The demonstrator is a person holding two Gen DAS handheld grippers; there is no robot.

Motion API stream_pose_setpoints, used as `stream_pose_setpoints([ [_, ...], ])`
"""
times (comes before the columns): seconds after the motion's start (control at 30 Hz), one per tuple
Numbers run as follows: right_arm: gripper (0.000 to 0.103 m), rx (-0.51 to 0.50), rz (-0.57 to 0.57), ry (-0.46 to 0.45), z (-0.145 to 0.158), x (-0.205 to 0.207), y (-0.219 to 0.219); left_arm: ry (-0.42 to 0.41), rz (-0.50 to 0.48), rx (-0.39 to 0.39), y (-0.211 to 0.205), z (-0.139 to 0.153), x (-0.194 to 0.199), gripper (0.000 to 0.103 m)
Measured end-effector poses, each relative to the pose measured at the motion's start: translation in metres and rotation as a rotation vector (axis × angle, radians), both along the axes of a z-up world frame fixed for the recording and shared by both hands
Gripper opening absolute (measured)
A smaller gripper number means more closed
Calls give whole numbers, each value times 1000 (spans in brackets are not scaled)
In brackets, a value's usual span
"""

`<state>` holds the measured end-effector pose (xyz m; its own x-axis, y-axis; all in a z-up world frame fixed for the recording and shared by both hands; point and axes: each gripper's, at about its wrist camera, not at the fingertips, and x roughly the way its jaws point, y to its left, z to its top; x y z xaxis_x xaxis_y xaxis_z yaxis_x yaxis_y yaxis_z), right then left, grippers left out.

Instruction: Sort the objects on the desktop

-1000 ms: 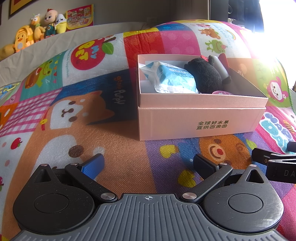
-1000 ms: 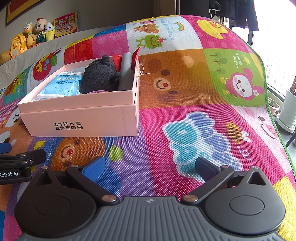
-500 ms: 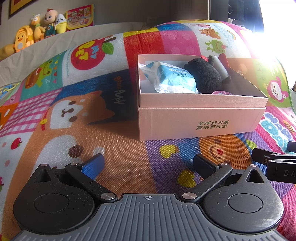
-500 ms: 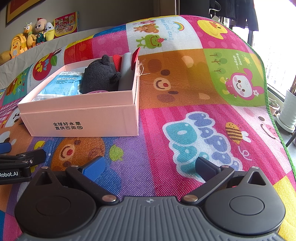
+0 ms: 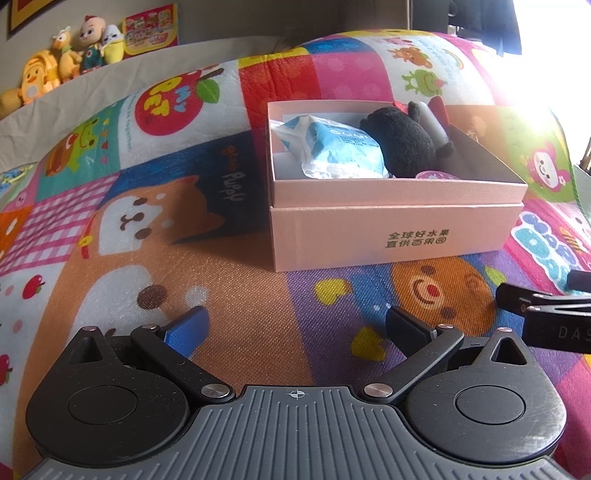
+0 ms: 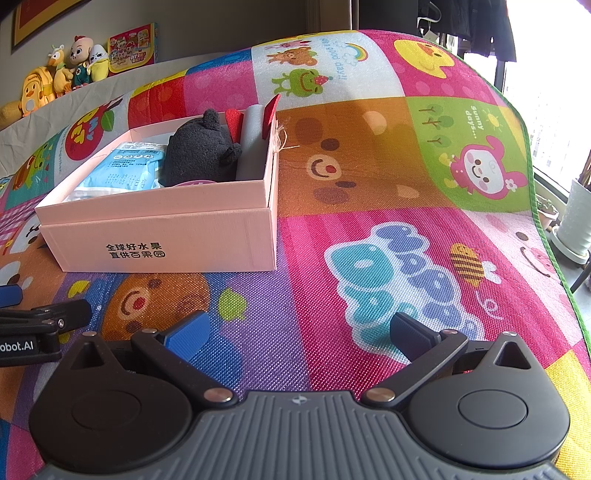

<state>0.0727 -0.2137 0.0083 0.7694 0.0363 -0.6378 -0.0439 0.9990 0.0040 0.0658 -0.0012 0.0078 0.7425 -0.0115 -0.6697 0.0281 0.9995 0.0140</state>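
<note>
**Inspector A:** Firstly, the left hand-held gripper (image 5: 295,326): it sits at the bottom of the left wrist view with its jaws spread wide apart and nothing between them. One finger carries a blue pad (image 5: 186,326); the other is black.

**Inspector B:** Noted. The right hand-held gripper (image 6: 295,330) matches that, at the bottom of the right wrist view: jaws wide apart, holding nothing. Both sit low over a colourful cartoon play mat (image 6: 388,229).

**Inspector A:** The pink box (image 5: 391,236) stands on the mat right of centre in the left view, with green Chinese lettering on its near wall. It is open at the top.

**Inspector B:** In the right view the box (image 6: 162,229) lies left of centre. Contents: a blue and white packet (image 6: 118,171) at the left end, and a black plush toy (image 6: 201,151) just beside it, touching it.

**Inspector A:** Behind the plush toy, a grey cylinder (image 6: 253,140) leans against the far right corner, with red pieces (image 6: 269,112) at its top. A small purple item (image 5: 437,174) shows against the near wall; I cannot tell what it is.

**Inspector B:** Agreed. Each gripper appears at the edge of the other's view: the right one at the right edge, the left one at the left edge, side by side and well short of the box.

**Inspector A:** Background, upper left: a row of stuffed toys (image 5: 55,70) on a ledge, beside a printed carton (image 5: 151,27).
</note>
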Motion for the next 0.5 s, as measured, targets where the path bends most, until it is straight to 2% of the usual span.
stream_pose_setpoints([
  [0.1, 103, 1, 0, 0, 0, 0, 0, -5, -20, -36, 7, -1, -3, 103],
  [0.37, 103, 2, 0, 0, 0, 0, 0, 7, -13, -13, 2, 0, -3, 103],
  [0.5, 103, 2, 0, 0, 0, 0, 0, 7, -21, -27, 6, 0, -4, 103],
])
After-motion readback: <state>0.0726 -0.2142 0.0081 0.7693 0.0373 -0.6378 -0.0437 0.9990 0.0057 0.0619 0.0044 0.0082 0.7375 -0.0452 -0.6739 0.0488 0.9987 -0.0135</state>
